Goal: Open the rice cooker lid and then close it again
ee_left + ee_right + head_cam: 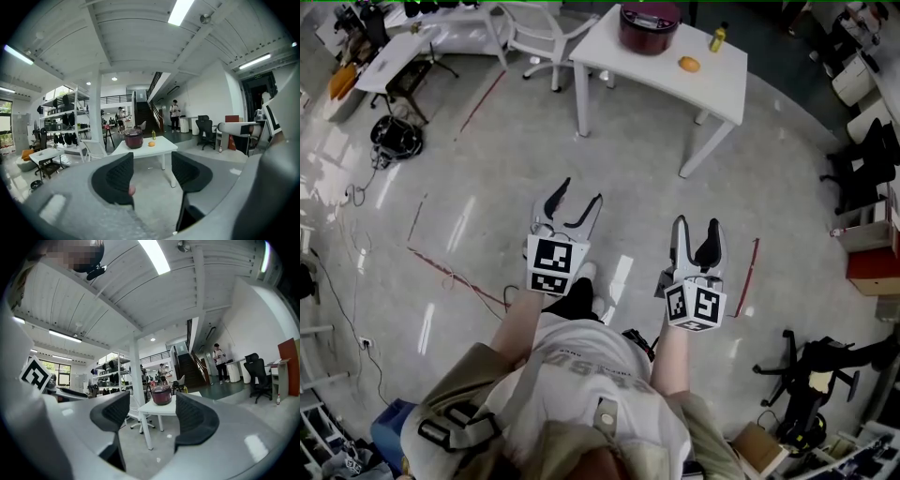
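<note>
Head view: the round dark-red rice cooker (649,25) stands upright, lid shut and facing up, on the white rectangular table (717,86), well ahead of the left gripper (581,190) and right gripper (697,223), both with jaws spread and empty.

Held forward side by side, the grey left gripper (580,192) and grey right gripper (697,225) both show black-padded jaws apart, gripping nothing.
</note>
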The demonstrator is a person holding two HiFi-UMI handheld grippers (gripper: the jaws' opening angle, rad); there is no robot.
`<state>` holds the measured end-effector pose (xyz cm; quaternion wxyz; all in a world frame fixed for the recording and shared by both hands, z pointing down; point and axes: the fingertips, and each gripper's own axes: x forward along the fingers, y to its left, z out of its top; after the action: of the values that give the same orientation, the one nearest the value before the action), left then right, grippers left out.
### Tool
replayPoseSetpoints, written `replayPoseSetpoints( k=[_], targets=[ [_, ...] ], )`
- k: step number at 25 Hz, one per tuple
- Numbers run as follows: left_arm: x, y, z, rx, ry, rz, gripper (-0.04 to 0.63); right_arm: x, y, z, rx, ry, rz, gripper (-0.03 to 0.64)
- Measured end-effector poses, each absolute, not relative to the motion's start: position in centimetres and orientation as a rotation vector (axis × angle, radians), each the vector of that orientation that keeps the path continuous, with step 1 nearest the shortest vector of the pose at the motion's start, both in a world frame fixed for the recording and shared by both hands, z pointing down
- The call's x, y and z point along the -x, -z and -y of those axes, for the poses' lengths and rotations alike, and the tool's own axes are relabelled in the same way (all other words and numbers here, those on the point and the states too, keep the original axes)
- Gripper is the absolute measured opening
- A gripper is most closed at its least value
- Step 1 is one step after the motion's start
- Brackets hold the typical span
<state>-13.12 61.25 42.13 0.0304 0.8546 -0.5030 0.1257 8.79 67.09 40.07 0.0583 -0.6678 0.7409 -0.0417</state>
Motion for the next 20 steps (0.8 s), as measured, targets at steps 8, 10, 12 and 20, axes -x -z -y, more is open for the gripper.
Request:
replayPoseSetpoints(
  k=[8, 10, 12, 20],
  targets=[
    [13.0, -41.2, -53.9, -2.663, -0.354, 1.525, 0.264, -8.8, -39.3, -60.4, 2.051, 0.115, -2.242, 0.299],
    [13.2, -40.7, -51.8, -2.684, -0.346, 1.523, 0.264, -8.6, -38.9, -58.5, 2.054, 0.101, -2.233, 0.301],
    [13.8, -40.2, -49.8, -2.698, -0.335, 1.523, 0.264, -8.2, -38.5, -56.7, 2.057, 0.083, -2.226, 0.304],
    [16.6, -39.5, -44.0, -2.726, -0.332, 1.504, 0.264, -6.2, -37.6, -51.3, 2.088, 0.065, -2.195, 0.313]
  ],
)
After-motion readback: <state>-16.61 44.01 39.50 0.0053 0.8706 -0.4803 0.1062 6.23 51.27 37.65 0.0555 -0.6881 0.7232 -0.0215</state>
